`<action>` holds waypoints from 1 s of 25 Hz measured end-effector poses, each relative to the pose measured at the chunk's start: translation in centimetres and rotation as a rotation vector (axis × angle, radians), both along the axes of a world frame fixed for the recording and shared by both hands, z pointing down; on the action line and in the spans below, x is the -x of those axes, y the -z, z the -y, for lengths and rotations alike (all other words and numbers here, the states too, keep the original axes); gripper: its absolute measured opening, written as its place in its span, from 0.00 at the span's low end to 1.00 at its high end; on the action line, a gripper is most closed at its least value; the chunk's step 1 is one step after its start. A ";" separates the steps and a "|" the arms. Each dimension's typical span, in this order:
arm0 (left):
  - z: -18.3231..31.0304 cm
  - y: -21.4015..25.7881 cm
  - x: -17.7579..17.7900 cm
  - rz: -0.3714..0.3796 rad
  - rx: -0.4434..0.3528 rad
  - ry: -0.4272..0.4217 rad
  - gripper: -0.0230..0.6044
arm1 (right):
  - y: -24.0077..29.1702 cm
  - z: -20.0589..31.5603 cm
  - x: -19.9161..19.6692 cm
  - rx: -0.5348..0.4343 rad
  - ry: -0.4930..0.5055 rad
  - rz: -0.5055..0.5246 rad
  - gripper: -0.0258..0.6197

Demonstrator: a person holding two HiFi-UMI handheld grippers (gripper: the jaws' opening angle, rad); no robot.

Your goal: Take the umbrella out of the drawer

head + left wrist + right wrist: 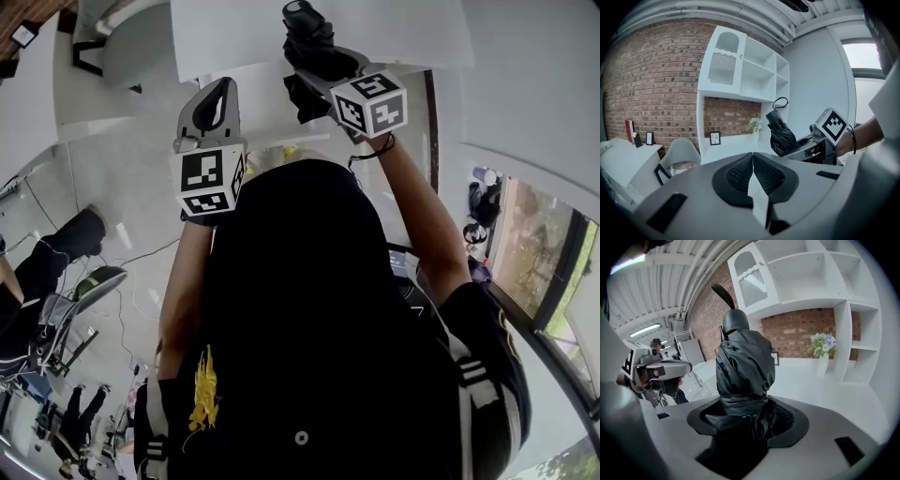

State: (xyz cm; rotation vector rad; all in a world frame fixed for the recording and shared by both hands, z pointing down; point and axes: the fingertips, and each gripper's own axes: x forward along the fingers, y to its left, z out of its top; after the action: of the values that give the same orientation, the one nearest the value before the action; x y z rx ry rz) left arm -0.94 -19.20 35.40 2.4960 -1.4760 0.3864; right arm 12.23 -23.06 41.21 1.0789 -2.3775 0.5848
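Note:
My right gripper (746, 416) is shut on a folded black umbrella (743, 364), which stands up out of the jaws with its rounded handle and strap loop on top. In the head view the umbrella (305, 33) is held high in front of the white cabinet, with the right gripper (307, 77) below it. The left gripper view shows the umbrella (781, 135) in the air to the right, in front of the shelf unit. My left gripper (753, 171) is shut with nothing in it and stands beside the right one (217, 94). No drawer is in view.
A white shelf unit (740, 70) stands against a brick wall (656, 79). On its counter are a vase of flowers (822, 350) and a small picture frame (715, 138). A grey chair (682, 152) is at the lower left.

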 end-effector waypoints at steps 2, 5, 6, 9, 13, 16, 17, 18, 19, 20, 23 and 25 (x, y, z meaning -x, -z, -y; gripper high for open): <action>0.1 0.1 0.2 -0.004 -0.006 -0.002 0.07 | 0.6 0.1 -0.1 -0.012 -0.022 0.020 0.48; 0.3 0.4 0.3 -0.003 -0.017 -0.009 0.07 | 1.6 0.4 -0.3 -0.033 -0.053 0.048 0.48; 0.6 0.5 0.5 -0.002 -0.020 -0.011 0.07 | 2.0 0.6 -0.2 -0.040 -0.061 0.053 0.48; 1.3 1.0 1.2 0.004 -0.031 -0.015 0.07 | 3.2 1.0 0.0 -0.058 -0.085 0.069 0.48; 1.3 1.9 2.0 0.017 -0.043 -0.003 0.07 | 5.2 0.2 -0.4 -0.081 -0.116 0.113 0.48; 2.4 2.7 3.4 0.017 -0.058 0.020 0.07 | 6.9 1.0 -0.3 -0.110 -0.132 0.134 0.48; 2.8 2.8 3.9 0.018 -0.062 0.029 0.07 | 7.5 1.3 -0.3 -0.118 -0.138 0.141 0.48; 3.0 3.0 4.4 0.018 -0.065 0.037 0.07 | 7.9 1.5 -0.3 -0.126 -0.146 0.146 0.48; 3.2 3.2 4.8 0.019 -0.069 0.044 0.07 | 8.5 1.7 -0.4 -0.137 -0.154 0.149 0.48; 3.4 3.5 5.3 0.021 -0.074 0.051 0.07 | 9.0 2.0 -0.5 -0.150 -0.162 0.149 0.48; 4.5 4.5 6.9 0.031 -0.098 0.063 0.07 | 10.7 3.3 -0.6 -0.190 -0.180 0.155 0.48; 5.2 4.9 7.8 0.035 -0.111 0.069 0.07 | 11.8 4.1 -0.5 -0.210 -0.192 0.177 0.48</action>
State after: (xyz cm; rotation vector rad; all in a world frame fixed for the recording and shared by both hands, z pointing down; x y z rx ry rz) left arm -8.75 -24.41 30.52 2.5259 -1.6352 0.3467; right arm 12.72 -27.12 29.44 1.4118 -2.5498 0.5235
